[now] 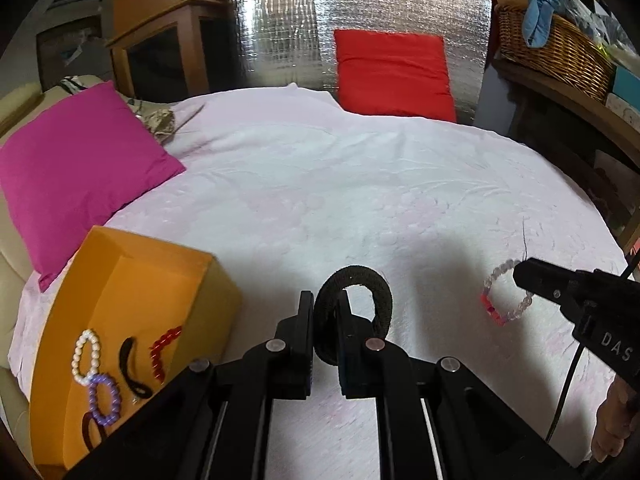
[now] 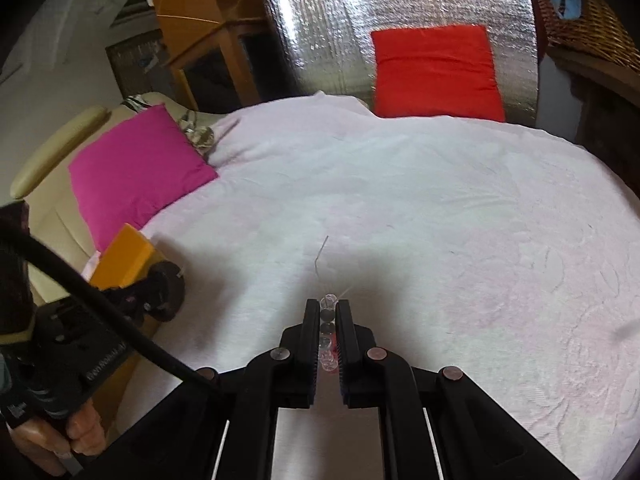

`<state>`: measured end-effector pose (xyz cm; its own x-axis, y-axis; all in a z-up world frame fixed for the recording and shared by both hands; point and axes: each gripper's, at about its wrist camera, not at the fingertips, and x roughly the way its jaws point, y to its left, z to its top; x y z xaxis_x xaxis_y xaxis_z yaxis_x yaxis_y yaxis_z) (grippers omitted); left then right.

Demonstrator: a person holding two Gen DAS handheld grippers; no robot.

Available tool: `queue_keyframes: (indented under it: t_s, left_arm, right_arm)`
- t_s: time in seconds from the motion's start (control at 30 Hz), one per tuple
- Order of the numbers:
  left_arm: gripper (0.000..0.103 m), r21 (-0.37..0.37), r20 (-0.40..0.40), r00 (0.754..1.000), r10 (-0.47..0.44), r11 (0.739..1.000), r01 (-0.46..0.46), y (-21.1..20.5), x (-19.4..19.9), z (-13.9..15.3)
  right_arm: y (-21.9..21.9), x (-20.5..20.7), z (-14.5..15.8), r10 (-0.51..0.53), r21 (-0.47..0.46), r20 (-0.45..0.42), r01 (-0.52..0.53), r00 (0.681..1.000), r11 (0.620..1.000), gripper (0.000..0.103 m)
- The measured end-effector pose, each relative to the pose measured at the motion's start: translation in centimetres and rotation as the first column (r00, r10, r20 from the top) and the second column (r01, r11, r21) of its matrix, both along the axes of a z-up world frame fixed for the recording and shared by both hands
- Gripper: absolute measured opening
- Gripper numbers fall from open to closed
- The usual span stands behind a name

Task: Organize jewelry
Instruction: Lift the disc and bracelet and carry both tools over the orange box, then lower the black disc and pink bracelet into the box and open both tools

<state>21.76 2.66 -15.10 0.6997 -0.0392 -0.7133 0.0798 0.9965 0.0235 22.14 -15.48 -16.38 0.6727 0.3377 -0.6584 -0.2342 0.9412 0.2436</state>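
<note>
Ahead of both sets of jaws I have the bed, its pale pink cover (image 1: 320, 184) filling most of each wrist view, with a magenta pillow (image 1: 76, 168) far off to the left of my left jaws and a red cushion (image 1: 394, 74) propped against the silver foil panel (image 1: 280, 20) straight beyond them. Just left of my left jaws sits the orange box (image 1: 132, 280), open toward me; inside I can see a white pearl bracelet (image 1: 86, 356), a purple bead bracelet (image 1: 105, 400) touching it below, a red bead piece (image 1: 164, 350) and a couple of black bands (image 1: 134, 368). My left gripper (image 1: 325, 312) has its jaws drawn nearly together on a black fabric hair band (image 1: 360, 308), the loop standing up past the fingertips and curling round the right finger. To the right of those jaws, well apart, my right gripper (image 2: 328, 312) is closed down on a clear bead bracelet (image 1: 505, 294); from the left wrist view the bracelet hangs off its tip, with a small red section at the lower left of the loop, while the right wrist view shows the clear beads lined up in the narrow gap between the fingers.
</note>
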Motion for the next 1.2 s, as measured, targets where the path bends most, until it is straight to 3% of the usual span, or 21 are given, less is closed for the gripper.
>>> queue_keyframes:
  t_s: [0.53, 0.8, 1.0, 1.2]
  left_arm:
    - [0.01, 0.001, 0.062, 0.992, 0.11, 0.994, -0.11, 3.9, -4.1, 0.4]
    - [0.01, -0.078, 0.091, 0.969, 0.231, 0.971, -0.225, 8.8, -9.2, 1.8]
    - [0.01, -0.027, 0.093, 0.941, 0.325, 0.946, -0.324, 13.0, -12.6, 3.1]
    - [0.01, 0.033, 0.078, 0.913, 0.4, 0.915, -0.403, 16.4, -14.7, 2.9]
  right_arm:
    - [4.3, -2.4, 0.6, 0.097, 0.143, 0.009, -0.098, 0.995, 0.985, 0.009]
    - [5.4, -4.5, 0.6, 0.135, 0.189, 0.03, -0.138, 0.99, 0.972, 0.009]
    - [7.2, -5.9, 1.0, 0.172, 0.211, 0.039, -0.176, 0.984, 0.962, 0.009]
    - [11.3, -7.2, 2.1, 0.273, 0.247, 0.088, -0.286, 0.958, 0.926, 0.009]
